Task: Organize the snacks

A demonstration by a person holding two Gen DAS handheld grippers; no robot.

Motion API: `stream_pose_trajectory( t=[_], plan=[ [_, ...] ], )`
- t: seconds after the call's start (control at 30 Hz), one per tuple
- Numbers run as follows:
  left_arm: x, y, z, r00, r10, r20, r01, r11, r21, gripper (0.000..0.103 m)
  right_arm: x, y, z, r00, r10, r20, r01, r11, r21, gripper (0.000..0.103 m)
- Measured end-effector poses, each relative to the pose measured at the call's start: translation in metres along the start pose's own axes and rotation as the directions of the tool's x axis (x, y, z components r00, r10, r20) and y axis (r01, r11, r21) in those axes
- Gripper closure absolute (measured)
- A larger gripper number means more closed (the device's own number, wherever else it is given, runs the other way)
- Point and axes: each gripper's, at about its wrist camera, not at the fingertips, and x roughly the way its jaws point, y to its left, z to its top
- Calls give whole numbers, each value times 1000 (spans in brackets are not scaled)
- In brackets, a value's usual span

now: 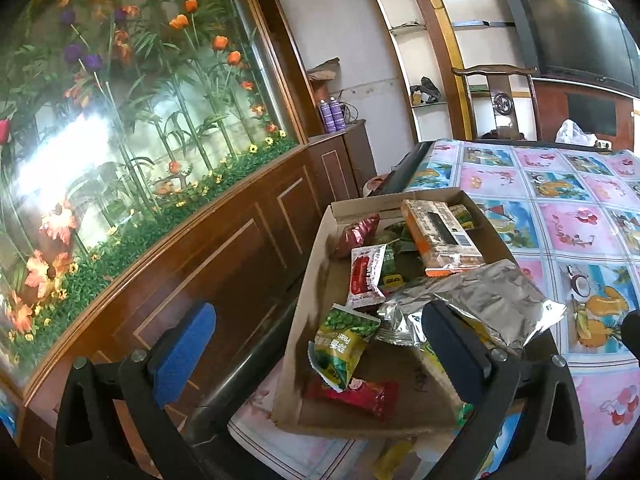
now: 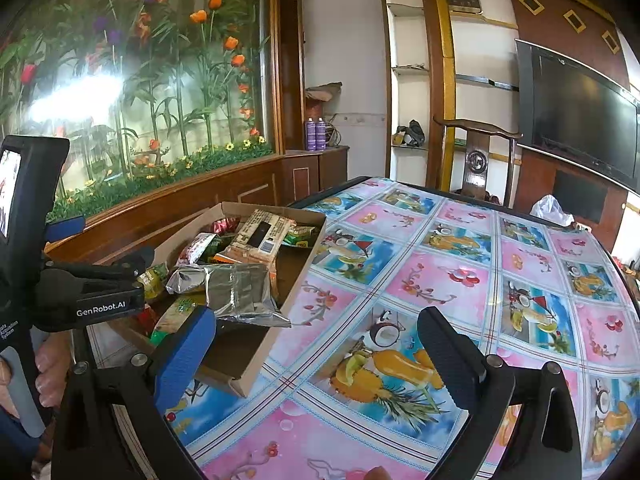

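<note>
An open cardboard box [image 1: 316, 280] [image 2: 298, 280] sits at the table's left edge with several snack packs in it. A silver foil bag [image 1: 488, 300] [image 2: 236, 288] lies on top, and a long orange pack [image 1: 440, 236] [image 2: 260, 236] lies toward the far end. A green peas packet [image 1: 340, 348], a red-and-white sachet [image 1: 366, 276] and a red packet [image 1: 352, 396] lie nearer. My left gripper [image 1: 320, 356] hangs open over the box's near end, holding nothing. My right gripper [image 2: 316, 356] stands open and empty over the tablecloth, its blue pad [image 2: 184, 352] beside the box's near corner.
The table [image 2: 440, 280] has a glossy fruit-print cloth. A wooden chair [image 2: 476, 160] and a white plastic bag [image 2: 554, 208] stand at its far side. A wood-panelled flower display [image 1: 140, 160] runs along the left. A hand [image 2: 50, 360] holds the left gripper's handle.
</note>
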Motion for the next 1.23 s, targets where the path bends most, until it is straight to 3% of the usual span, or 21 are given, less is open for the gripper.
stream_pose_trajectory(
  t=[0.8, 1.03, 1.23],
  plan=[
    [5, 2, -4, 1000, -4, -21, 4, 1000, -17, 0, 2, -2, 0, 1000, -6, -6, 6, 1000, -1, 1],
    [5, 7, -3, 996, -84, -43, 82, 995, -54, 0, 2, -3, 0, 1000, -8, -5, 8, 1000, 0, 1],
    [-2, 9, -2, 996, -81, -20, 80, 995, -59, 0, 2, -7, 0, 1000, -13, -6, 13, 1000, 9, 1]
  ],
)
